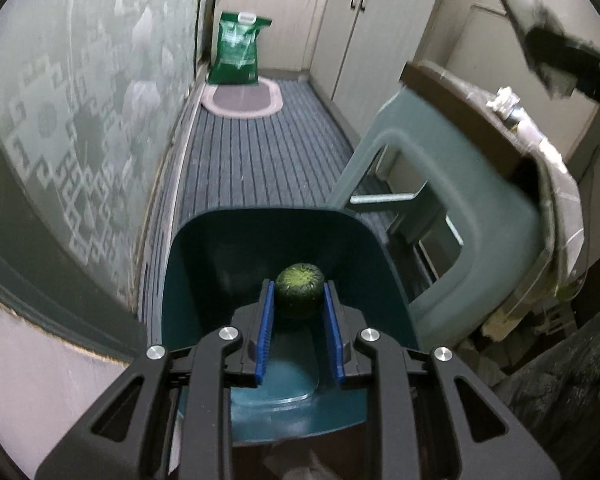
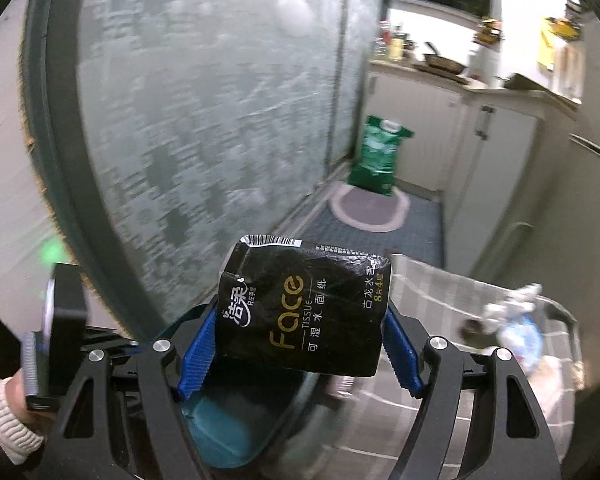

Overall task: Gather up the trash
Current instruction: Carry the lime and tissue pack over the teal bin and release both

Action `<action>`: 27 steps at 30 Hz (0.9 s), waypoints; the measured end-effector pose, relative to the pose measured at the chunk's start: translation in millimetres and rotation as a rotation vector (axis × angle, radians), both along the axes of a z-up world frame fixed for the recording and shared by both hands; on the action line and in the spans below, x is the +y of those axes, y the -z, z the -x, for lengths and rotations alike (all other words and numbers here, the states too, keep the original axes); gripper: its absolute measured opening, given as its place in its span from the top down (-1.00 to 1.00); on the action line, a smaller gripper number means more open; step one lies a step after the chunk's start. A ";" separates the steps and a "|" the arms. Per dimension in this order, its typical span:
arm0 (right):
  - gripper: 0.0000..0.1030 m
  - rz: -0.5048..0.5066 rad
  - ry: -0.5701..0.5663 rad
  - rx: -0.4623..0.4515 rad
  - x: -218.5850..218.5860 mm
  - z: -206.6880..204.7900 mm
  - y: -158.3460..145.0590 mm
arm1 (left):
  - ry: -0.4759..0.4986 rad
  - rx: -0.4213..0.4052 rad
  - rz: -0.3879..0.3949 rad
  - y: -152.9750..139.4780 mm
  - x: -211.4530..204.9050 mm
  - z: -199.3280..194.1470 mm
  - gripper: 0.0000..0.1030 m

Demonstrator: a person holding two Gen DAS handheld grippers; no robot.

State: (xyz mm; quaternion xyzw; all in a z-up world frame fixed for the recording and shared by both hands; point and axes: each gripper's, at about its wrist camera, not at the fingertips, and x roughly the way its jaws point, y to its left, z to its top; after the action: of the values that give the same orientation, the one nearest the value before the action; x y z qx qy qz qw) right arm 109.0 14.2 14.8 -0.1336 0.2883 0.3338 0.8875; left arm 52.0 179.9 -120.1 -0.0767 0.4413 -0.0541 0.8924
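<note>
Your left gripper (image 1: 299,298) has its blue pads (image 1: 265,334) pressed on a round green fruit (image 1: 299,295), over the open dark teal bin (image 1: 204,264). Pale teal stool (image 1: 496,216) just right of it; green bag (image 1: 236,50) far ahead.

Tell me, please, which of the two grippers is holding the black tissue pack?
The right gripper holds the black tissue pack between wide-set blue pads. The left gripper instead pinches a small round green fruit over the teal bin.
</note>
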 end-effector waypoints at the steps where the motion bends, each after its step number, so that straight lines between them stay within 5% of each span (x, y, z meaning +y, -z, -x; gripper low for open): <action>1: -0.46 0.004 -0.019 0.018 5.8 1.1 3.2 | 0.000 0.011 -0.002 3.3 0.9 0.1 0.48; 9: -0.46 0.052 -0.097 0.127 38.5 3.0 30.9 | -0.019 0.026 -0.008 10.1 13.0 7.9 0.32; 27: -0.46 0.107 -0.209 0.328 65.6 0.9 93.5 | -0.103 -0.155 -0.027 -55.3 23.3 28.8 0.53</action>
State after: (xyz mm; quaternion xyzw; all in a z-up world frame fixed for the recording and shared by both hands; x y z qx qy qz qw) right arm 108.0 79.8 -78.7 -0.1535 0.4309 0.4254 0.7809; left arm 23.2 203.2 -64.8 -0.0829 0.3671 -0.0080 0.9265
